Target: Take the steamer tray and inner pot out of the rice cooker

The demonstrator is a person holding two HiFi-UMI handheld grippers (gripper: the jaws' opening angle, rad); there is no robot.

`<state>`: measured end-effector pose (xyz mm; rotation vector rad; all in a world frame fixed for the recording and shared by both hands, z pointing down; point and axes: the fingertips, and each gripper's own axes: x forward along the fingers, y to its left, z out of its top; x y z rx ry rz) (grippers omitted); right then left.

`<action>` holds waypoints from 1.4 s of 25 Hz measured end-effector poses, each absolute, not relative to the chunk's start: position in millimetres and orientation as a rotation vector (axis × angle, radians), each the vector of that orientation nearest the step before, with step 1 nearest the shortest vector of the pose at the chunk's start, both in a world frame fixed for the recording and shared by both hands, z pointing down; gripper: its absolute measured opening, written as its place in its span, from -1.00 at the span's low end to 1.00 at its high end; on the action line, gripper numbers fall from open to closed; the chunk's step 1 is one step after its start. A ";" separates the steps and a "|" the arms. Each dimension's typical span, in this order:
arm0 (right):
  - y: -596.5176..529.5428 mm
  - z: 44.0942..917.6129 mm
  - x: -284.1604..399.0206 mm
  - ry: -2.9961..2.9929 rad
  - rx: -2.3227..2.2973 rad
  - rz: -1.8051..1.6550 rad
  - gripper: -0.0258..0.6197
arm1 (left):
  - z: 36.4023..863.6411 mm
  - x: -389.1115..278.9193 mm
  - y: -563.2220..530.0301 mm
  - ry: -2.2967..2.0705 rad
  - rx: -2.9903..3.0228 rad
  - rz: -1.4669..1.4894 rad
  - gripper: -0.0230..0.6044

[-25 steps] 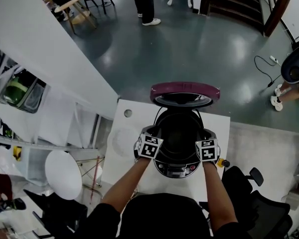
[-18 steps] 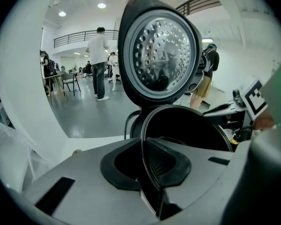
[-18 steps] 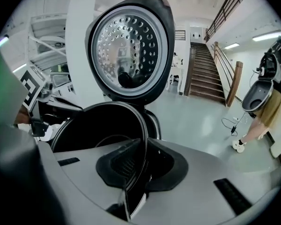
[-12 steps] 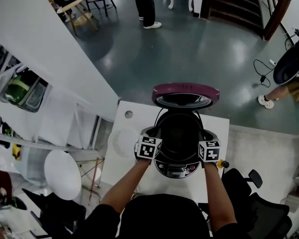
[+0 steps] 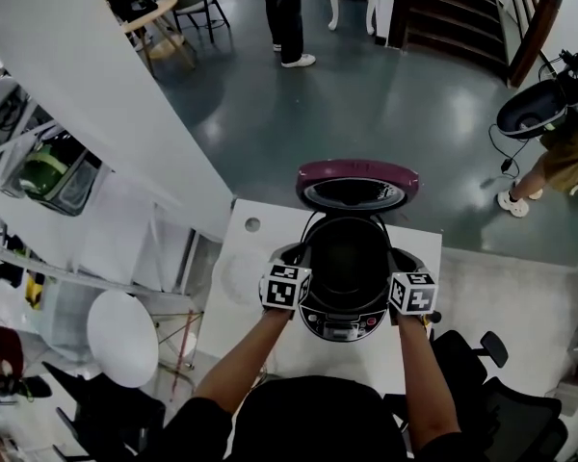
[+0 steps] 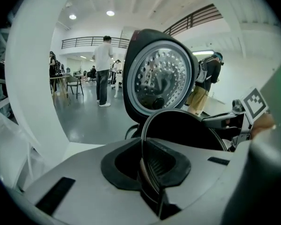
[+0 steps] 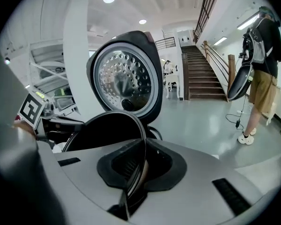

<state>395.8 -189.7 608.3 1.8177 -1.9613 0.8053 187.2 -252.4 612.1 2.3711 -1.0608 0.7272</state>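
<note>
The rice cooker stands on a white table with its maroon lid swung up at the back. Its black inner pot is gripped at both sides of the rim. My left gripper is shut on the left rim; in the left gripper view the thin rim runs between the pads of the left gripper. My right gripper is still closing on the right rim, and the pot's edge is pinched between the jaws of the right gripper. The pot's bottom is hidden.
A person stands far back on the grey floor; another is at the right, holding a dark round thing. An office chair is by the table's right corner. Stairs rise behind. A white round disc is on my left.
Both grippers have risen a little together, with the pot's rim between them. The person at the right has walked further into view.
</note>
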 end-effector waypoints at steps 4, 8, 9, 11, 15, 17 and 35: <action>-186.2 588.8 394.6 -1.995 1.842 0.778 -0.85 | 588.9 185.9 -248.3 -1.085 2.397 0.683 -0.84; -181.5 568.3 393.8 -2.048 1.858 0.739 -0.85 | 564.3 184.2 -241.6 -1.124 2.443 0.622 -0.84; -179.3 563.2 394.0 -2.061 1.861 0.726 -0.85 | 559.8 184.2 -238.9 -1.134 2.450 0.612 -0.84; -176.3 552.5 394.5 -2.085 1.868 0.698 -0.85 | 551.2 183.9 -234.2 -1.154 2.460 0.593 -0.84; -172.4 530.9 392.1 -2.128 1.876 0.640 -0.85 | 530.4 179.5 -224.9 -1.202 2.478 0.546 -0.84; -168.9 521.7 390.3 -2.153 1.877 0.623 -0.85 | 519.8 177.4 -219.4 -1.229 2.481 0.524 -0.84; -137.6 469.6 339.8 -2.405 1.754 0.489 -0.85 | 455.9 121.2 -150.9 -1.537 2.438 0.483 -0.84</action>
